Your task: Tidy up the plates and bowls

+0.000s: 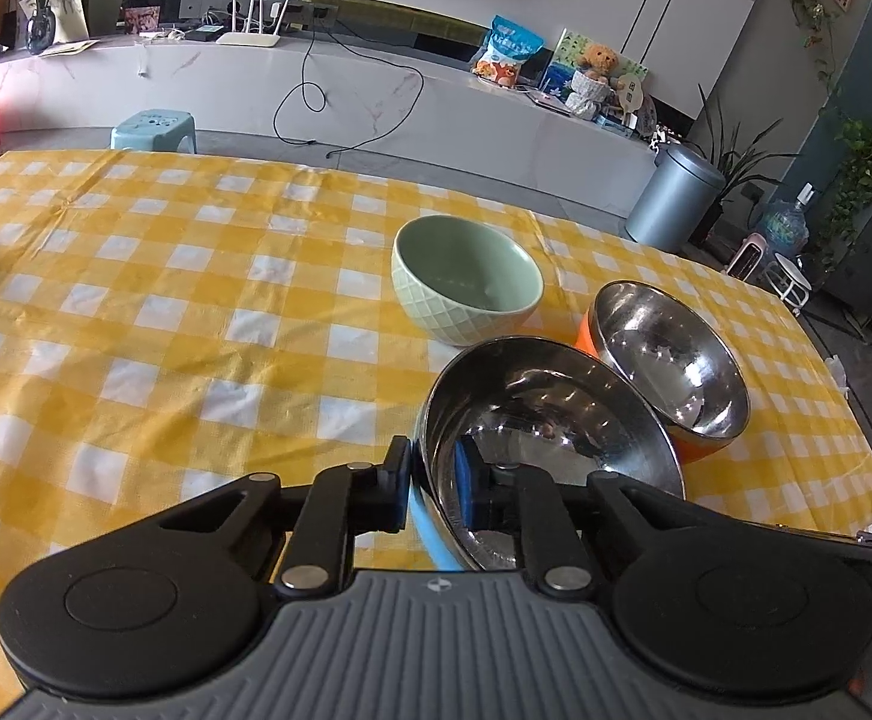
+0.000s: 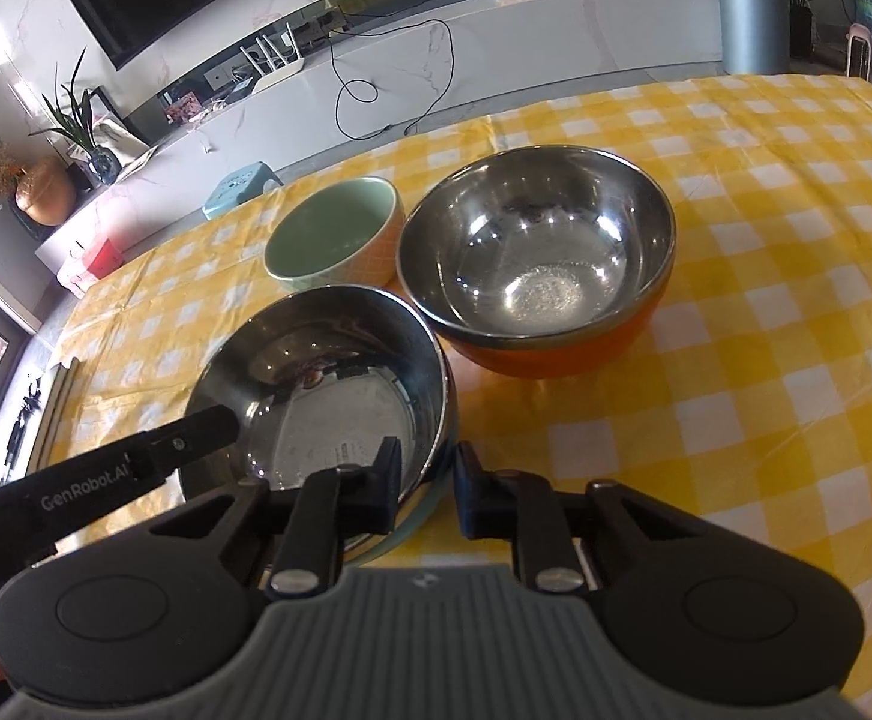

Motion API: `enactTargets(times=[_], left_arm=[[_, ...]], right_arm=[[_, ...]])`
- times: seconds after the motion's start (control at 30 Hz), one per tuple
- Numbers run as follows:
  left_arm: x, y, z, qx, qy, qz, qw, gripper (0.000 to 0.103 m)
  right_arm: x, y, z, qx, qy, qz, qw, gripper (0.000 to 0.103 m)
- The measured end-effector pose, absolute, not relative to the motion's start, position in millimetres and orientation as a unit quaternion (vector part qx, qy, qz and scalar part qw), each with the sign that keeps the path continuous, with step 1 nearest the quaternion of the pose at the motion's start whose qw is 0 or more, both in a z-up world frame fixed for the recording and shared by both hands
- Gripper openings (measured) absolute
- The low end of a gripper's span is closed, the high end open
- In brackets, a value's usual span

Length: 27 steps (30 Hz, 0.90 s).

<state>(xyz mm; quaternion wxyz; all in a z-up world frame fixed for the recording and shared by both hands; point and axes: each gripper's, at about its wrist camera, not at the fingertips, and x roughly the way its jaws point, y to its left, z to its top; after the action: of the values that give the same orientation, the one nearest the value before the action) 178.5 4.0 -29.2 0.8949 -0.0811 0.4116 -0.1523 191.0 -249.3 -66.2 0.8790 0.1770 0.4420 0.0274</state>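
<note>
While my left hand-held gripper (image 1: 436,495) clamps blue steel bowl (image 1: 547,420) rim, right hand-held gripper (image 2: 429,489) straddles it, apart; orange bowl (image 2: 538,264) ahead-right.

On the table (image 2: 766,240), the ceramic bowl (image 2: 333,234) sits behind two steel bowls (image 2: 321,384) (image 2: 538,264).

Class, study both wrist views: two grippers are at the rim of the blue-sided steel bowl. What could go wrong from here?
1. The left gripper pinches only the thin rim of the blue steel bowl; polished steel could slip or the bowl could tilt.
2. The right gripper straddles the same rim, jaws apart; the two could pull against each other.
3. The orange bowl and green bowl sit close and could get knocked.
</note>
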Motion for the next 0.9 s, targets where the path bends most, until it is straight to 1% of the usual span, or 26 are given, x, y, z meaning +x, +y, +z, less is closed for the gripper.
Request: enactTargets(times=[0.2, 0.4, 0.67, 0.9], left_arm=[[169.3, 5.9, -26.1, -0.085, 0.416, -0.154, 0.892, 0.014], [150.5, 5.8, -12.1, -0.101, 0.424, -0.155, 0.886, 0.014], [108.9, 0.1, 12.6, -0.132, 0.406, -0.154, 0.891, 0.014], [73.0, 3.5, 7.6, -0.162, 0.414, -0.147, 0.883, 0.014]], right_arm=[[184.9, -253.7, -63.5, 0.180, 0.451, 0.028, 0.874, 0.015], [168.0, -262.2, -55.0, 0.189, 0.455, 0.034, 0.869, 0.015], [130.4, -278.8, -37.4, 0.210, 0.442, 0.034, 0.871, 0.013], [96.8, -289.5, -36.7, 0.231, 0.439, 0.033, 0.867, 0.013]])
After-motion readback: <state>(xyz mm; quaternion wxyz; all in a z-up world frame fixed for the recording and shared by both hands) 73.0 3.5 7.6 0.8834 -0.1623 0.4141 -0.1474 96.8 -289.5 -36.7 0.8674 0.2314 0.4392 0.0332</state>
